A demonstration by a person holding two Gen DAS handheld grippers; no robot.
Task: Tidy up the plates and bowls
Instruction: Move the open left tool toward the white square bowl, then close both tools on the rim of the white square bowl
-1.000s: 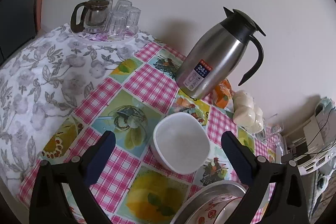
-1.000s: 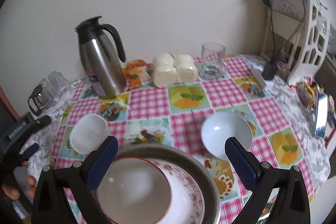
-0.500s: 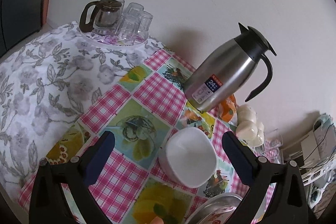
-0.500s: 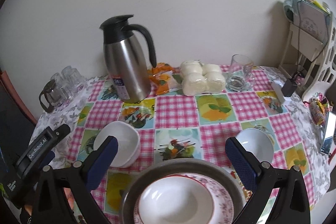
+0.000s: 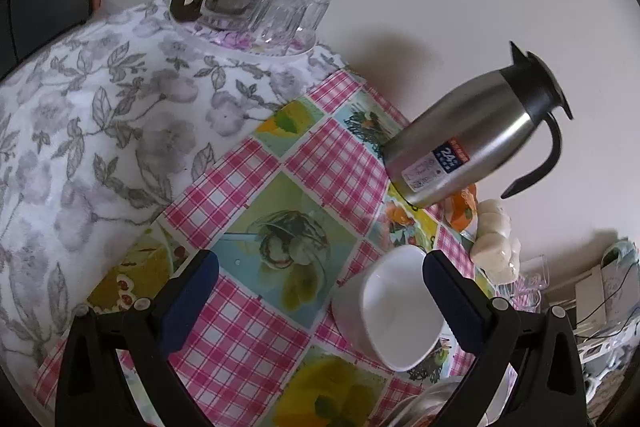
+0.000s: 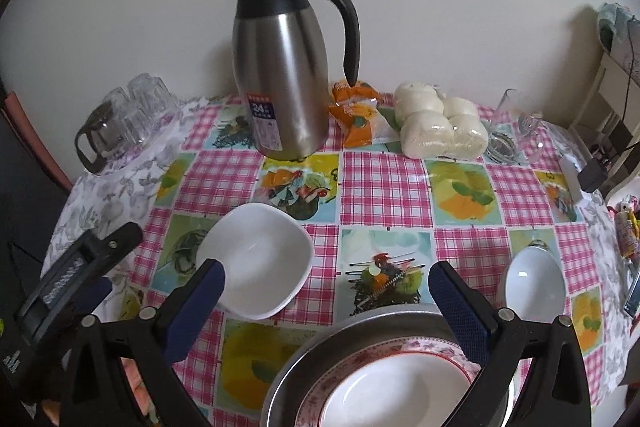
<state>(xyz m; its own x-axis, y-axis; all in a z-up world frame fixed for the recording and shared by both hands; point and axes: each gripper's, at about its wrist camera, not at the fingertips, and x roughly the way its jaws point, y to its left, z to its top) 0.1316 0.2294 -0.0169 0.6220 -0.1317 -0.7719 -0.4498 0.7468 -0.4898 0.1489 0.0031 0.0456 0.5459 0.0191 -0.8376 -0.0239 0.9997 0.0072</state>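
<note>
A white square bowl (image 6: pixel 258 261) sits on the checked tablecloth; it also shows in the left wrist view (image 5: pixel 390 307). A smaller white round bowl (image 6: pixel 534 281) sits to the right. A metal basin (image 6: pixel 320 351) at the front holds a red-rimmed floral plate (image 6: pixel 424 351) with a white bowl (image 6: pixel 384 395) in it. My right gripper (image 6: pixel 326 293) is open and empty, above the basin's far rim. My left gripper (image 5: pixel 320 291) is open and empty, just left of the square bowl; its body shows in the right wrist view (image 6: pixel 76 275).
A steel thermos jug (image 6: pixel 282 67) stands at the back. Beside it are an orange snack pack (image 6: pixel 356 115), bagged white buns (image 6: pixel 438 125) and a glass mug (image 6: pixel 516 123). A glass teapot with tumblers (image 6: pixel 120 119) sits back left. A white rack (image 6: pixel 616 75) stands right.
Both grippers have shifted left over the table. The left camera has swung further left, so the square bowl now sits at its right finger. The right view has moved closer to the jug.
</note>
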